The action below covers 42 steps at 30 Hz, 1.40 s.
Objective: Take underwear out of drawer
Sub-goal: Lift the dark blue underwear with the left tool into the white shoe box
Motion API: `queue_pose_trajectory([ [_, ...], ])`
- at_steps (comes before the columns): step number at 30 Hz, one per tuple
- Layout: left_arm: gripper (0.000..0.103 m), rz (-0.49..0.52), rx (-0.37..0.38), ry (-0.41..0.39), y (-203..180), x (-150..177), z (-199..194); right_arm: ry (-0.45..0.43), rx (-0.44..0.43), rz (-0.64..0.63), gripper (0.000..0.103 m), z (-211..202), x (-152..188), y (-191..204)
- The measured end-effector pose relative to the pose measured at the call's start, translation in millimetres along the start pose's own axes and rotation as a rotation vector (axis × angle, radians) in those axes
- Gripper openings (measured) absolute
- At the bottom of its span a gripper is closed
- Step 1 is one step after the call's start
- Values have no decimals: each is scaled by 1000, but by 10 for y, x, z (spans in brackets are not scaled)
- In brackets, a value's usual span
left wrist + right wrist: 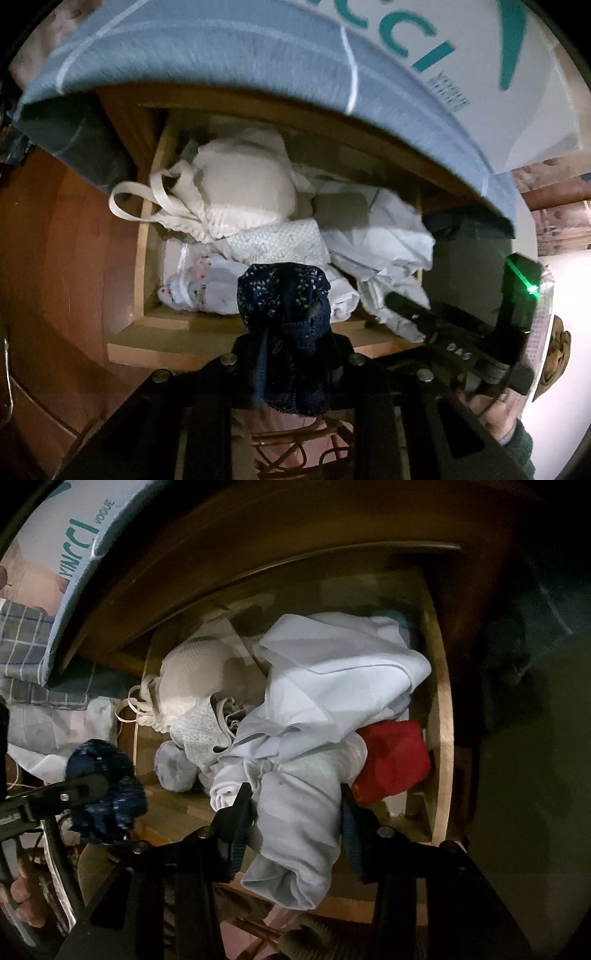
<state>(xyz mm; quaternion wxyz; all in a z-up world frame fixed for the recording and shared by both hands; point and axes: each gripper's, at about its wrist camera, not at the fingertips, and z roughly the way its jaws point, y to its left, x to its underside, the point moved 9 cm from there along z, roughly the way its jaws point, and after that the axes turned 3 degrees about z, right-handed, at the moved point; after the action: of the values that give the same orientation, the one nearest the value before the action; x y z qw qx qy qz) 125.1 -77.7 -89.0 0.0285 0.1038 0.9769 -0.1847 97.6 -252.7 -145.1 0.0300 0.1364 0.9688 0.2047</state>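
Navy underwear [284,325] pinched in my left gripper [286,354]; my right gripper [295,812] clamps pale grey garment [295,834] over wooden drawer [441,738].

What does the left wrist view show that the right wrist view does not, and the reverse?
Only the left wrist view shows the floral white garment at the drawer front and the right claw's green light. Only the right wrist view shows the red garment and the right claw around a pale grey garment. Both show the drawer, the white bra and the navy underwear in the left claw.
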Motion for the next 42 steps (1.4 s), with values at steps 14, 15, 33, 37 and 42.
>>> queue_pose_trajectory([
  [14, 23, 158, -40, -235, -259, -299, -942, -25, 62, -43, 41, 6, 43, 52],
  [15, 23, 171, -40, -260, -299, -349, -1038, -25, 63, -46, 41, 9, 42, 54],
  [33, 23, 337, -86, -606, -947, -1797, -2304, -25, 36, -61, 41, 11, 39, 74],
  [37, 23, 339, -142, -601, -879, -2108, -2125, -24, 2, -46, 41, 2, 32, 68],
  [42, 23, 322, -205, -563, -734, -2392, -1804, -19, -24, -39, 41, -2, 39, 75],
])
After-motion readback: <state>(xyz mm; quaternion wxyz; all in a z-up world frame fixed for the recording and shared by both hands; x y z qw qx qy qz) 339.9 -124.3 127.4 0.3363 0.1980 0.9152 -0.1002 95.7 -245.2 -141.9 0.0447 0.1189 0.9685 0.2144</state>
